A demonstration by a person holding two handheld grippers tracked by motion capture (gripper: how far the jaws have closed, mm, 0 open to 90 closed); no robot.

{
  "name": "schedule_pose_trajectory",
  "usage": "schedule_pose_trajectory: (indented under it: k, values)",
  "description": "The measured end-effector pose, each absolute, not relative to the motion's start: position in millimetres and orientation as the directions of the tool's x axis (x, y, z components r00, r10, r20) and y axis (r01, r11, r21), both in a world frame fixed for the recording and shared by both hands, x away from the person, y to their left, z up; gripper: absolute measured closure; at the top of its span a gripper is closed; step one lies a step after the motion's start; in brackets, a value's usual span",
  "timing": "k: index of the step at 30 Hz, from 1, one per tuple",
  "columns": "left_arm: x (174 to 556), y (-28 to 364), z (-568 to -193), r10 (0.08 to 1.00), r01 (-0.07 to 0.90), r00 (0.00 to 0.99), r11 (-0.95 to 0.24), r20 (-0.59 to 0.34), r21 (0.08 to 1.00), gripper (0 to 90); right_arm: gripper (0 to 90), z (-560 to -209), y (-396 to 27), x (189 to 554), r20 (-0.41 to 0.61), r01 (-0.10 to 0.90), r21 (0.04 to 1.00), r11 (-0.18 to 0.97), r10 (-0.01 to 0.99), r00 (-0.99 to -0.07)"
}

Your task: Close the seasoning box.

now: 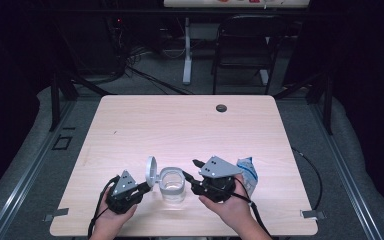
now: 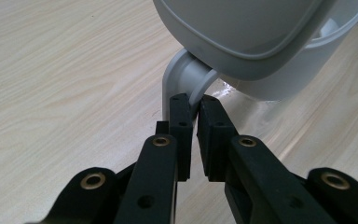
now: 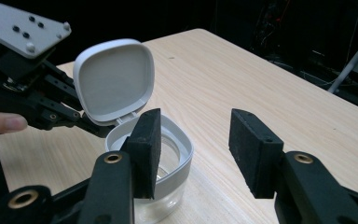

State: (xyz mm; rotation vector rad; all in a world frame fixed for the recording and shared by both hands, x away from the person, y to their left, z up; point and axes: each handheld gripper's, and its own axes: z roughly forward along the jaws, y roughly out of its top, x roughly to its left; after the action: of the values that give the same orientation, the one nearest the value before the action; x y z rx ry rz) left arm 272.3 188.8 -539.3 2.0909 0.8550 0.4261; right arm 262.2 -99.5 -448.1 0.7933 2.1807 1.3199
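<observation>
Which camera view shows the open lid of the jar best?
The right gripper view: there the lid stands open, its whole inner face showing. The left gripper view cuts the lid off at the top edge. In the high view the lid looks small and edge-on.

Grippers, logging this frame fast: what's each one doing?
Left gripper: shut on the jar's hinge tab, lid open.
Right gripper: open, holding nothing, beside the jar.
</observation>
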Motion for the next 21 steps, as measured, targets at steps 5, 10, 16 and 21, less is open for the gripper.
schedule_pose_trajectory:
  k: [5, 10, 16, 21]
  values:
    - [274.3, 190.5, -540.0, 0.697, 0.419, 0.717, -0.439, 0.007, 0.795, 84.8, 53.9, -440.8, -113.3, 256.3, -0.085, 0.235, 0.907, 0.351, 0.697, -0.712]
    - [274.1, 190.2, -540.8, 0.703, 0.417, 0.711, -0.433, 0.010, 0.799, 84.5, 53.7, -436.8, -126.9, 250.5, -0.072, 0.241, 0.913, 0.330, 0.709, -0.701]
    - [273.2, 191.0, -541.4, 0.714, 0.427, 0.700, -0.412, -0.006, 0.805, 82.2, 52.7, -428.9, -145.2, 241.2, -0.055, 0.237, 0.925, 0.296, 0.724, -0.688]
    - [272.5, 196.1, -539.8, 0.727, 0.438, 0.685, -0.361, -0.045, 0.823, 73.5, 51.7, -423.2, -162.7, 240.0, -0.038, 0.249, 0.931, 0.268, 0.748, -0.663]
